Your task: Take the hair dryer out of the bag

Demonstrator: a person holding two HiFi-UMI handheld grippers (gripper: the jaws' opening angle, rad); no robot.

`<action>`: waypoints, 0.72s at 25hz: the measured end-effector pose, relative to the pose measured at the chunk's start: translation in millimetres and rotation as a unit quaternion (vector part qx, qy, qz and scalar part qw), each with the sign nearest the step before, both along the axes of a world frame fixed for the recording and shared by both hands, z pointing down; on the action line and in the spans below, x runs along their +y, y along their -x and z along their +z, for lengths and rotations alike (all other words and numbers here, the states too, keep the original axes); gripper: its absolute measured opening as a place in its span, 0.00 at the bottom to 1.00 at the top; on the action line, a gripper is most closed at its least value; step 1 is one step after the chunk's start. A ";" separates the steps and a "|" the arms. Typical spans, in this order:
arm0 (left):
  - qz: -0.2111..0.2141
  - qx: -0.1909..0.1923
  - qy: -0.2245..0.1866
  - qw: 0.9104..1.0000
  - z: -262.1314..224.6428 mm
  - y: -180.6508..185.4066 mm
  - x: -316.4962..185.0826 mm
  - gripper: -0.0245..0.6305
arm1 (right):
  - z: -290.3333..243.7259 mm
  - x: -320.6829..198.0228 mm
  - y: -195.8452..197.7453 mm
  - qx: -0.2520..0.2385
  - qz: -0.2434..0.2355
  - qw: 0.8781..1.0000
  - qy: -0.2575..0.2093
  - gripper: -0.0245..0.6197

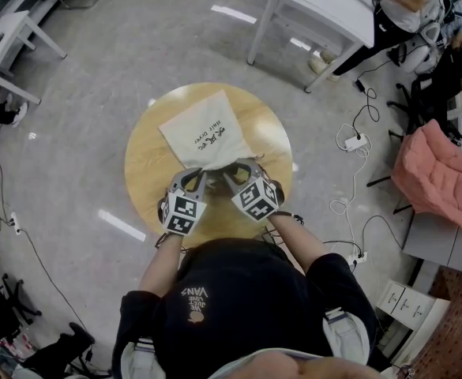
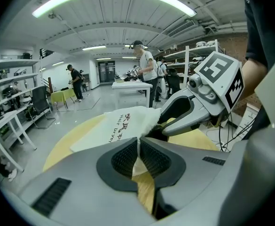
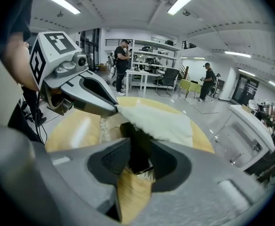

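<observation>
Fingers (image 2: 124, 158) of the left gripper (image 1: 194, 177) are clamped on the cream hem at the bag's mouth. Those of the right gripper (image 1: 243, 172) stand apart around the dark near end of what seems to be the hair dryer (image 3: 136, 142), which is mostly inside the bag (image 1: 203, 131). Its cloth looks soft, light and limp, so it will likely drag along unless the hem is pinned. I judge the dryer rigid, heavier and smooth-shelled; its exposed near end is the place to grip. Bare wood shows left and right on the round counter (image 1: 148, 176). Its near edge lies close under both grippers, so a pull nearward soon leaves the top.
</observation>
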State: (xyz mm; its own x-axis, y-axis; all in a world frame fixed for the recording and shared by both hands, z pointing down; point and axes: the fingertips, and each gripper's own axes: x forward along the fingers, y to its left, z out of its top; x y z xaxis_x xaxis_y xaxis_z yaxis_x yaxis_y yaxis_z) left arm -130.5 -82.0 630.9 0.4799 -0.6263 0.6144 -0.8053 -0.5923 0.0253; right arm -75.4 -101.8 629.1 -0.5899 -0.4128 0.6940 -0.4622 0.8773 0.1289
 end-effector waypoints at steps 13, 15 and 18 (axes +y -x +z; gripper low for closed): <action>-0.008 0.009 0.001 1.000 -2.2 3.7 -9.9 0.09 | 6.1 -10.7 7.3 0.047 -0.067 0.997 -0.014 0.34; -0.007 0.009 0.001 1.000 -2.4 3.9 -11.3 0.09 | 8.2 -12.2 7.6 0.055 -0.078 0.995 -0.013 0.35; -0.007 0.009 0.003 1.000 -2.1 5.3 -13.2 0.09 | 11.2 -12.8 9.9 0.066 -0.095 0.993 -0.009 0.41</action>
State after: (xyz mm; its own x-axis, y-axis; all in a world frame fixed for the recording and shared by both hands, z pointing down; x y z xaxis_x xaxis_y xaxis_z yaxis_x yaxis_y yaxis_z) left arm -135.9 -95.1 628.8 0.4814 -0.6302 0.6091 -0.8134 -0.5801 0.0427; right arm -85.4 -114.7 640.2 -0.5635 -0.3161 0.7633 -0.2666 0.9440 0.1942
